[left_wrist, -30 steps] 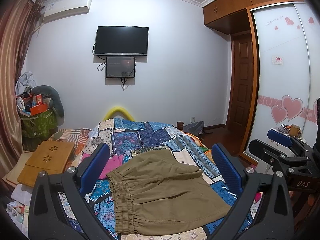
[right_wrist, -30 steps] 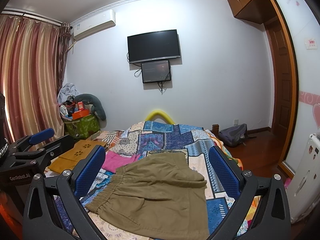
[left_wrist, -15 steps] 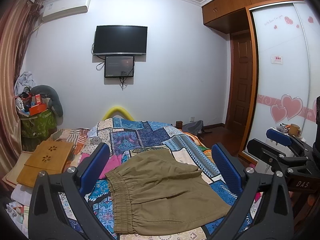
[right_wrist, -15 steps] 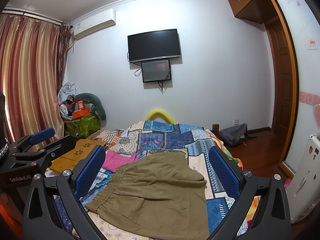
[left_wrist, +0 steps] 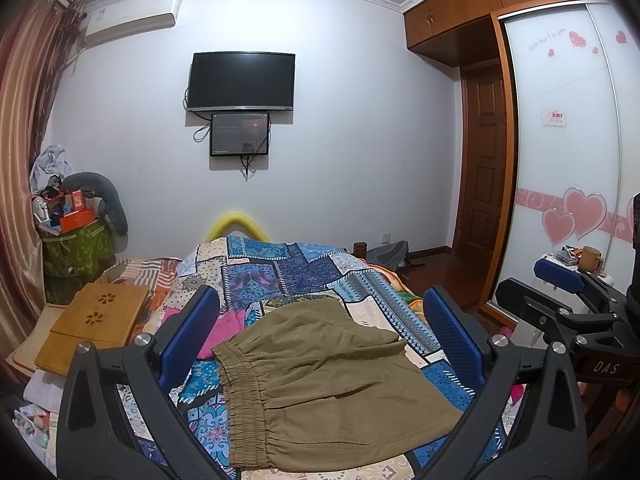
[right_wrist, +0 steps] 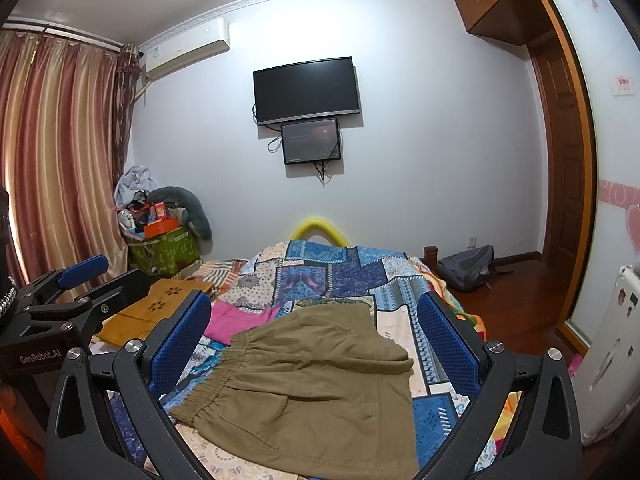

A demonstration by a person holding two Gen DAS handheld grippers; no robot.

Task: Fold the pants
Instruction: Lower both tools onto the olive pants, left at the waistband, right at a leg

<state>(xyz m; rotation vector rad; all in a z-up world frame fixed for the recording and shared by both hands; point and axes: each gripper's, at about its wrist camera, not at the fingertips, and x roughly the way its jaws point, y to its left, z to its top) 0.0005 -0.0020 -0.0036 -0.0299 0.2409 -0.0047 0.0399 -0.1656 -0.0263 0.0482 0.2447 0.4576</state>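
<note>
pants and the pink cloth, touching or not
Touching: right wrist view shows the pants waistband corner lying over the pink cloth edge.

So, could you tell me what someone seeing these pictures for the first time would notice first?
The olive-green pants lie spread on the patchwork bedspread, their elastic waistband toward the left, framed between the open blue pads of the left gripper. The right gripper is open too and holds nothing. On the far wall, a dark television hangs above a smaller screen.
</note>
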